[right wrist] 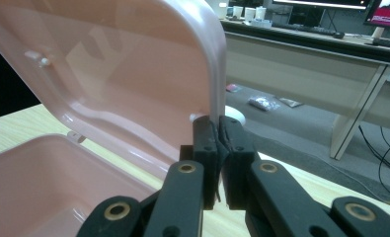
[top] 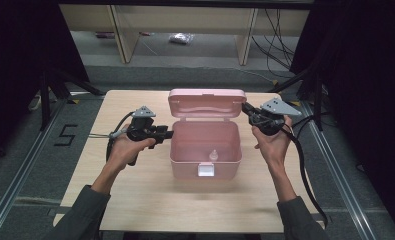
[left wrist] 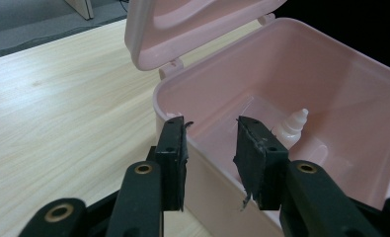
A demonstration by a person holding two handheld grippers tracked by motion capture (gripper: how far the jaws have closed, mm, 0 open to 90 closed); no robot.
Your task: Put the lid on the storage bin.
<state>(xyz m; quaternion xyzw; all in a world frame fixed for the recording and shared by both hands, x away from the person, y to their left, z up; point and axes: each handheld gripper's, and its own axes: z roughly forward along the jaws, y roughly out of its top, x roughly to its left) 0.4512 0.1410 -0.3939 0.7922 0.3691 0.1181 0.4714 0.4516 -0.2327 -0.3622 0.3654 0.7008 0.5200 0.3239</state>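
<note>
Right hand-held gripper (right wrist: 217, 129) pinches the light, stiff pink plastic box's lid (right wrist: 133, 74) edge; left hand-held gripper (left wrist: 211, 129), part-open, straddles its thin wall (left wrist: 202, 148).

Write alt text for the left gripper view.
The left gripper, jaws apart, straddles the near wall of an open pink box on a wooden table. A small white bottle stands inside the box, and the lid is tilted up behind.
</note>
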